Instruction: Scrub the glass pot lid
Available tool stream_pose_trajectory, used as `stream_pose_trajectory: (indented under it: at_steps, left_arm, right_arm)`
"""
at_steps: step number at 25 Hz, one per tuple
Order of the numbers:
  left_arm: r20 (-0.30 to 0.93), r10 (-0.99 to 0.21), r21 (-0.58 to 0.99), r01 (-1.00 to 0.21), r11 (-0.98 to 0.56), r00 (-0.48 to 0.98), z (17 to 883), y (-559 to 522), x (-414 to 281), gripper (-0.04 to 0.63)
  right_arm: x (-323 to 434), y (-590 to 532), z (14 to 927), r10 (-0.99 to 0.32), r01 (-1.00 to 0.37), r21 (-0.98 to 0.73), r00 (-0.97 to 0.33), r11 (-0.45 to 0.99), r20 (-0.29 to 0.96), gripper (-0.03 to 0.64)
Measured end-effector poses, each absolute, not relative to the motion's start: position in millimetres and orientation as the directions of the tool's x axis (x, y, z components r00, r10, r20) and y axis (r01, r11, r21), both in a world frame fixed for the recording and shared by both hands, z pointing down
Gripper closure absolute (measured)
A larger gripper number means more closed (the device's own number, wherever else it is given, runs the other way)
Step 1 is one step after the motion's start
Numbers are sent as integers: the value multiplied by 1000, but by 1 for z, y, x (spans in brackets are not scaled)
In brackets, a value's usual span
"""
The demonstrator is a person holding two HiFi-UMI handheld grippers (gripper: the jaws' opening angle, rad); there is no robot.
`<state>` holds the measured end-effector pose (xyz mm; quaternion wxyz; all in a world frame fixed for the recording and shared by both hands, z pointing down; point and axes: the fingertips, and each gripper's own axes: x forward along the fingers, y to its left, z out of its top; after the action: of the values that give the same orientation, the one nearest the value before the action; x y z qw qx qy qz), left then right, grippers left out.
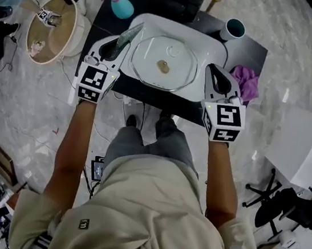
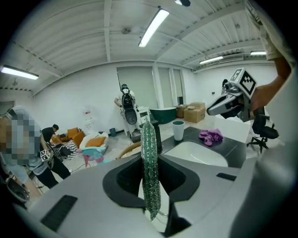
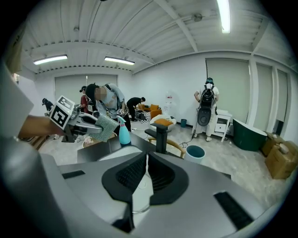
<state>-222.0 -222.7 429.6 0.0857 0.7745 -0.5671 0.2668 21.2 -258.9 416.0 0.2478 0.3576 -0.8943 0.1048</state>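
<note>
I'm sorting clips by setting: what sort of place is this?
Probably an open lab or studio, not a home kitchen. The sink sits on a freestanding black table mid-floor, under strip lights, with boxes and other people around.

Brownish bit [image 1: 163,66] on glass lid [image 1: 179,71]: unidentifiable

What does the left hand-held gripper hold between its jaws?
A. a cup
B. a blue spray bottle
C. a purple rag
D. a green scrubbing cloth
D: in the left gripper view, the left hand-held gripper is shut on the green scrubbing cloth, which is seen edge-on.
</note>
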Motion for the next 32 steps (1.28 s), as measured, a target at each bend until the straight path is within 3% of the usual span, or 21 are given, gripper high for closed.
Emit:
stream_pose_trajectory:
  at_steps: [12,21,32]
  left_arm:
    - [686,-691,-70,-925,-373,227,571,-270,-197,508]
    - [806,-568,-103,-906,-410,165,644,-279,-182,508]
    - [861,-454,-65,-836,-545,229,690,-282,-117,508]
  right_arm:
    - [49,-257,480,-573,-725,-44,-579,687,580,589]
    - [87,-250,504,-584,-767,-51,-528,640,616,589]
    - [119,-237,524,-591,-807,-77,-490,586,641,589]
